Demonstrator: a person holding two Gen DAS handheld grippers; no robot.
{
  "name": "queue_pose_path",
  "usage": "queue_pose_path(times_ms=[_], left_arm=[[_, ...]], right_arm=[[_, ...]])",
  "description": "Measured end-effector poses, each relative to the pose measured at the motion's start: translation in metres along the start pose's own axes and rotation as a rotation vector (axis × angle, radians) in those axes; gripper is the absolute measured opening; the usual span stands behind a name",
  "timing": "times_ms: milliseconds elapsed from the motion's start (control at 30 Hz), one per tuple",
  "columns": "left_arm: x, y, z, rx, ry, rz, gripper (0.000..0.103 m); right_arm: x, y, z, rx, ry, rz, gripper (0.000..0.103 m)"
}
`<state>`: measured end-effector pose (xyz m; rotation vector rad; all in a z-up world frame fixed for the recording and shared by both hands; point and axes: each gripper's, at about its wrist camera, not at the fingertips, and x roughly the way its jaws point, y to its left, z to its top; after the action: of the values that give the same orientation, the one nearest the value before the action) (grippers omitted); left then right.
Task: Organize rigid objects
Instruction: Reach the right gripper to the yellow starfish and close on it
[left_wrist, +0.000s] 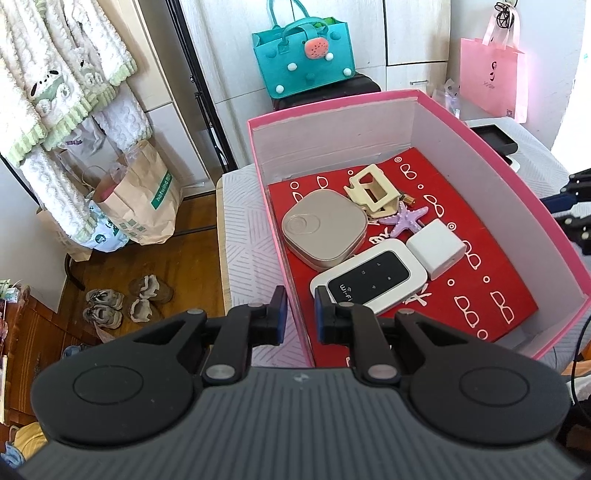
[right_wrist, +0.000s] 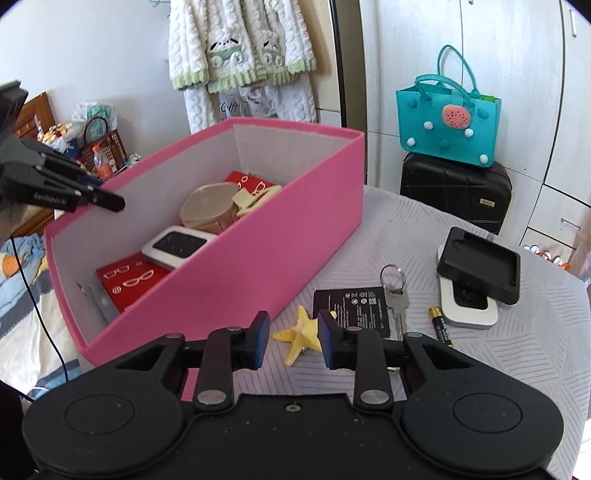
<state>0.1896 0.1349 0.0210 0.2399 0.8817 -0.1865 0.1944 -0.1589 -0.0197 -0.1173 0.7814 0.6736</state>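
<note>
A pink box (left_wrist: 517, 177) (right_wrist: 280, 236) with a red lining stands on the table. It holds a beige square device (left_wrist: 325, 230), a white Wi-Fi router (left_wrist: 369, 275), a white cube charger (left_wrist: 437, 249), a cream hair clip (left_wrist: 371, 190) and a purple starfish (left_wrist: 402, 219). My left gripper (left_wrist: 300, 317) is open and empty, with its fingers on either side of the box's near left wall. My right gripper (right_wrist: 293, 338) is open and empty just above a yellow starfish (right_wrist: 301, 332) on the table, outside the box. The left gripper also shows in the right wrist view (right_wrist: 107, 199).
On the table right of the box lie a black flat card-like battery (right_wrist: 352, 308), a key on a ring (right_wrist: 395, 295), an AA battery (right_wrist: 439, 325) and a black tray on a white device (right_wrist: 478, 266). A black suitcase (right_wrist: 454, 195) with a teal bag (right_wrist: 448, 122) stands behind.
</note>
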Motion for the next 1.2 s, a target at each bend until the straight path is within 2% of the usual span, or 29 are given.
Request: queue_pose_path(times_ms=[400,500,700,767,800,833,867,967,1200], left_arm=[[-0.005,0.0,-0.008,-0.024,-0.002,-0.011,0.014],[-0.008,-0.001,-0.013,-0.026,-0.004,-0.013,0.014],[-0.01,-0.003,-0.018,-0.028,0.001,-0.023,0.014],[-0.011,-0.002,-0.018,-0.029,0.003,-0.029,0.014],[-0.012,-0.002,-0.018,-0.03,0.003,-0.032,0.014],[-0.011,-0.001,-0.018,-0.031,0.003,-0.035,0.014],[-0.012,0.0,-0.018,-0.032,0.004,-0.036,0.014],[-0.011,0.0,-0.017,-0.031,0.003,-0.037,0.014],[-0.009,0.001,-0.015,-0.03,0.001,-0.038,0.014]], right_arm=[[0.019,0.02,-0.015,-0.155,0.033,-0.068,0.05],[0.025,0.024,-0.016,-0.199,0.022,-0.102,0.059],[0.043,0.025,-0.017,-0.239,0.021,-0.136,0.06],[0.045,0.025,-0.018,-0.228,0.003,-0.137,0.059],[0.045,0.024,-0.019,-0.223,-0.005,-0.133,0.055],[0.044,0.025,-0.019,-0.224,-0.009,-0.137,0.038],[0.042,0.026,-0.02,-0.235,-0.01,-0.162,0.034],[0.037,0.026,-0.019,-0.207,0.01,-0.156,0.032],[0.02,0.022,-0.019,-0.171,-0.015,-0.171,0.027]])
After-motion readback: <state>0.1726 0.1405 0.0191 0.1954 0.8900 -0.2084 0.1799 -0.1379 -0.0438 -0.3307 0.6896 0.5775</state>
